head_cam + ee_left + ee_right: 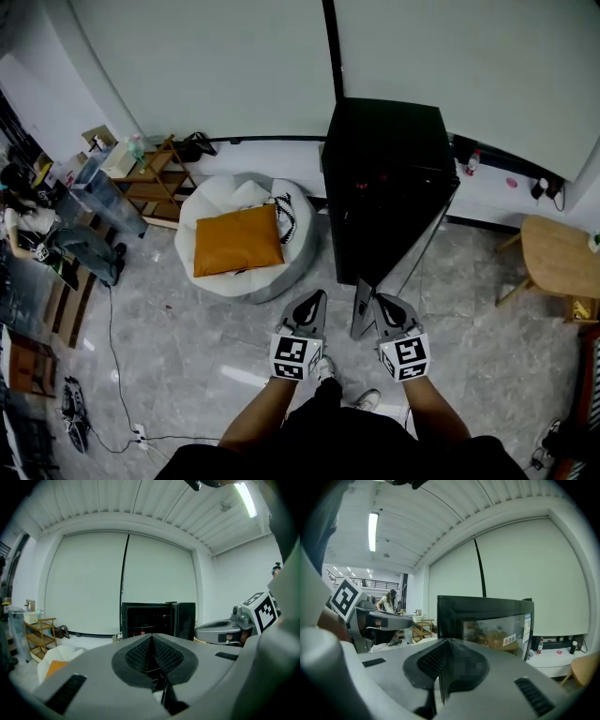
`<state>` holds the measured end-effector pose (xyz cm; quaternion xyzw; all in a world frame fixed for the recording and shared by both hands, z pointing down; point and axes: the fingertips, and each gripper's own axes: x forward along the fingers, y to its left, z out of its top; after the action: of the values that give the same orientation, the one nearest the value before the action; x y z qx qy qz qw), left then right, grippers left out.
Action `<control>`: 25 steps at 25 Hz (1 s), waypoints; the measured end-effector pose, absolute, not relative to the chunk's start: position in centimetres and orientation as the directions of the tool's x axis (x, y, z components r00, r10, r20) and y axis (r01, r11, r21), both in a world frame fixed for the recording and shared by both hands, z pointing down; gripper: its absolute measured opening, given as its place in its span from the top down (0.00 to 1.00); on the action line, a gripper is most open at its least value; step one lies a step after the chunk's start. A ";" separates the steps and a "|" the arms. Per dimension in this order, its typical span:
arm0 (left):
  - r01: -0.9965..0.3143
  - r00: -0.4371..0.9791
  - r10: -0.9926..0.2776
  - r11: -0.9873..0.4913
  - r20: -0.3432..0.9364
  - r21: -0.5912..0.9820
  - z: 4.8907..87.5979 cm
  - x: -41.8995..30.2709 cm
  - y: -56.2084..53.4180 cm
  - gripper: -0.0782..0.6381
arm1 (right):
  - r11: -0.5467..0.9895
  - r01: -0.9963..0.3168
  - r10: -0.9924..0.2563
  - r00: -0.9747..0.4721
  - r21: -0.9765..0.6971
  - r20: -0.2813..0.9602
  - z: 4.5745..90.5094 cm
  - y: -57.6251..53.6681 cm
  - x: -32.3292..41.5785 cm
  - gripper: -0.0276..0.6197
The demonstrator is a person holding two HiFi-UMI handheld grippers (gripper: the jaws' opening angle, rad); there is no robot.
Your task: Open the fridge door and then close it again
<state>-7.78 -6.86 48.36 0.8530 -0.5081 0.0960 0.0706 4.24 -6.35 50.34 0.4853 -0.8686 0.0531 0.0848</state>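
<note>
A black fridge (384, 159) stands against the back wall with its door (405, 246) swung open toward me; the door's free edge sits just in front of my grippers. The left gripper view looks into the dark interior (147, 618), with the open door (186, 619) to its right. In the right gripper view the glass-fronted door (487, 623) fills the middle. My left gripper (317, 296) (151, 641) is shut and empty, left of the door edge. My right gripper (382, 302) (446, 646) is shut with nothing in it, just right of that edge.
A white beanbag with an orange cushion (239, 239) lies left of the fridge. Further left are a wooden shelf (155, 178) and a seated person (37, 234). A round wooden table (562, 258) stands at the right. A cable (117, 375) runs over the floor.
</note>
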 end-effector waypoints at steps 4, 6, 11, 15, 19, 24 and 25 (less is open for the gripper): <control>-0.884 0.459 -0.857 -0.467 0.234 0.026 48.1 -8.4 -8.0 0.86 | 0.537 -0.844 -0.827 -0.525 0.005 0.203 50.3 -7.4 3.3 0.93; -0.885 0.457 -0.858 -0.464 0.233 0.025 48.0 -8.6 -8.3 0.86 | 0.542 -0.840 -0.826 -0.527 0.025 0.201 50.3 -7.7 2.8 0.93; -0.892 0.443 -0.864 -0.451 0.241 0.023 48.4 -9.4 -9.0 0.86 | 0.546 -0.837 -0.826 -0.530 0.038 0.190 50.5 -8.5 2.1 0.93; -0.901 0.426 -0.869 -0.434 0.251 0.025 48.7 -10.5 -9.6 0.86 | 0.551 -0.833 -0.823 -0.535 0.042 0.190 50.4 -9.4 1.3 0.93; -0.908 0.409 -0.874 -0.417 0.264 0.025 49.2 -11.4 -10.2 0.86 | 0.563 -0.825 -0.816 -0.547 0.043 0.186 50.3 -10.2 0.5 0.93; -0.913 0.400 -0.877 -0.407 0.266 0.031 49.3 -12.2 -11.3 0.86 | 0.571 -0.820 -0.810 -0.556 0.037 0.187 50.4 -11.5 -0.5 0.93; -0.913 0.399 -0.877 -0.406 0.267 0.031 49.3 -12.3 -11.6 0.86 | 0.573 -0.819 -0.809 -0.557 0.037 0.190 50.5 -11.7 -0.6 0.93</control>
<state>-12.34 -11.60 49.29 0.8318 -0.5382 0.1047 0.0861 -0.65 -11.68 50.49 0.4614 -0.8819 0.0279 0.0929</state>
